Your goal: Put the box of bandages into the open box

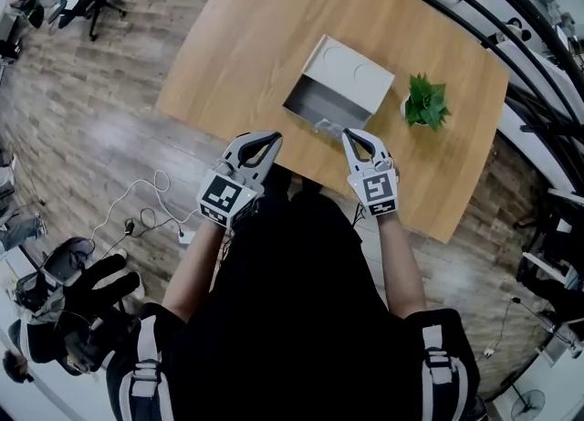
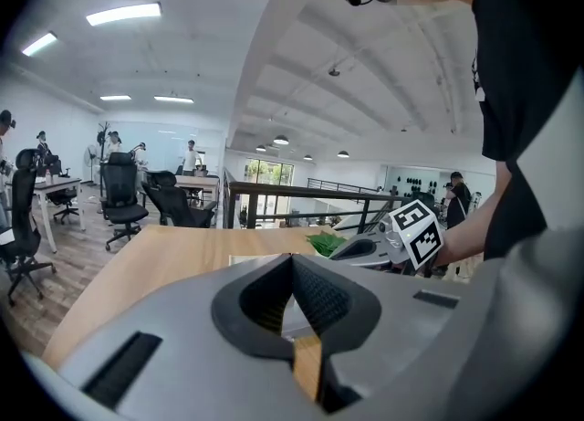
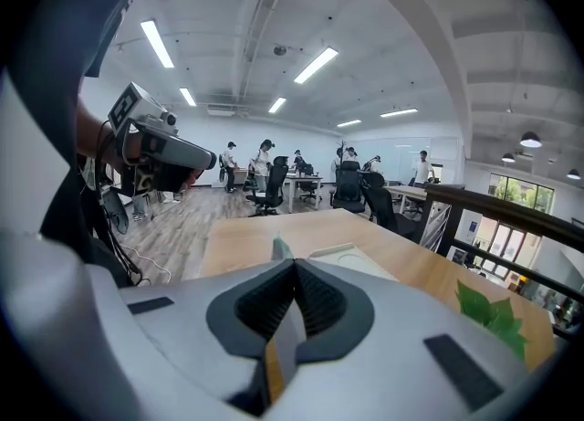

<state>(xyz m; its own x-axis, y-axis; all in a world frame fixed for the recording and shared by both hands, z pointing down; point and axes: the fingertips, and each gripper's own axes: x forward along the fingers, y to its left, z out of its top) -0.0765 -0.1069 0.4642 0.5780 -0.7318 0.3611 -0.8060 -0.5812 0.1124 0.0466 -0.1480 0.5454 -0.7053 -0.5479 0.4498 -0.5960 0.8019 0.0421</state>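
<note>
Both claws pressed together, short of the open box; no bandage box found

The left claw [image 1: 272, 139] and right claw [image 1: 350, 135] sit just on the near side of the open box [image 1: 319, 99] on the desk [image 1: 237, 45], both pinched closed on nothing. The box of bandages shows in no view; a small bit at the open box's near rim is too small to tell. Plant [image 1: 425, 101] right of the open box. Likely pre-pickup: the next move needs the bandages located and a claw spread. No readable writing, only square markers.

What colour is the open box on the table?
Light grey; the open box shows best in the head view.
</note>
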